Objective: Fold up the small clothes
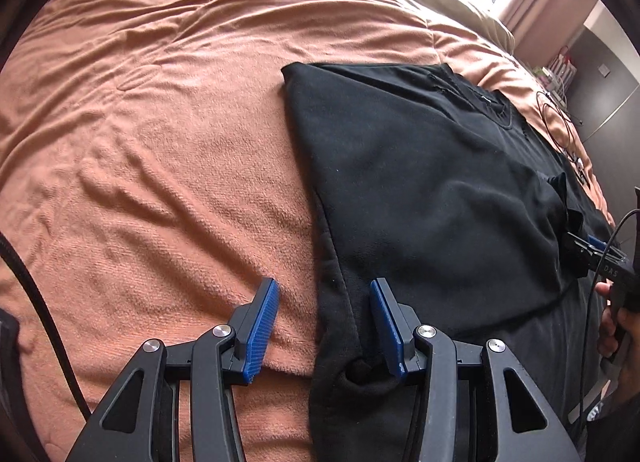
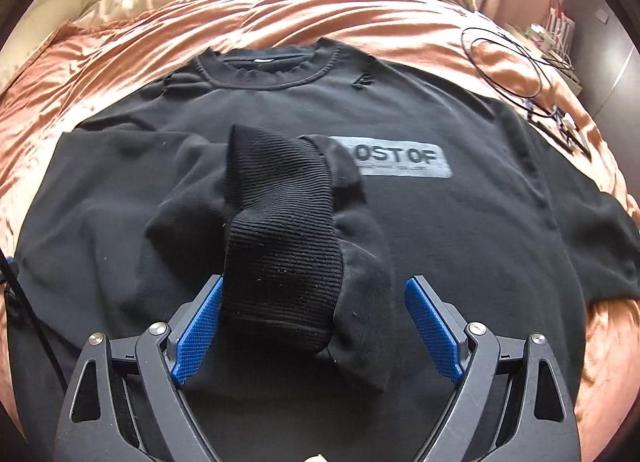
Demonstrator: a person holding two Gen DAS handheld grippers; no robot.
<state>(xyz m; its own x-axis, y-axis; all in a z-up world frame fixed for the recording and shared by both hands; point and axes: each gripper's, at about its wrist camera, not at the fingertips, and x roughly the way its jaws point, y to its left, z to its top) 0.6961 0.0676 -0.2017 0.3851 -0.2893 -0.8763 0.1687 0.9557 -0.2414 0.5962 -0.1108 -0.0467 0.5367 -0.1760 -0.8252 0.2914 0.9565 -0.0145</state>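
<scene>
Both jaw pairs stand apart, nothing clamped. Right gripper [image 2: 314, 332]: ribbed sleeve cuff [image 2: 280, 246] lies between its blue pads [image 2: 198, 328], brushing the left pad, clear of the right one. Cuff and sleeve are draped across the chest of a black sweatshirt [image 2: 460, 230], which lies flat, front up, ahead of the jaws; neckband [image 2: 272, 66] at the far end, grey printed patch [image 2: 404, 160] just beyond the cuff and to the right.

Left gripper [image 1: 324, 328]: straddles the folded side edge of the sweatshirt [image 1: 420, 182], right pad [image 1: 386, 330] over the black cloth, left pad over the orange blanket [image 1: 140, 142]. Right gripper [image 1: 592, 252] visible at the far right edge of this view. Black cable loop [image 2: 504, 62] on the blanket beyond the garment, off right.

Judgement: first sleeve is folded inward; the opposite sleeve, spread right of the right jaws, remains. Next move likely calls for smoothing the bunched cuff flat, then pinching the other sleeve and bringing it across.
</scene>
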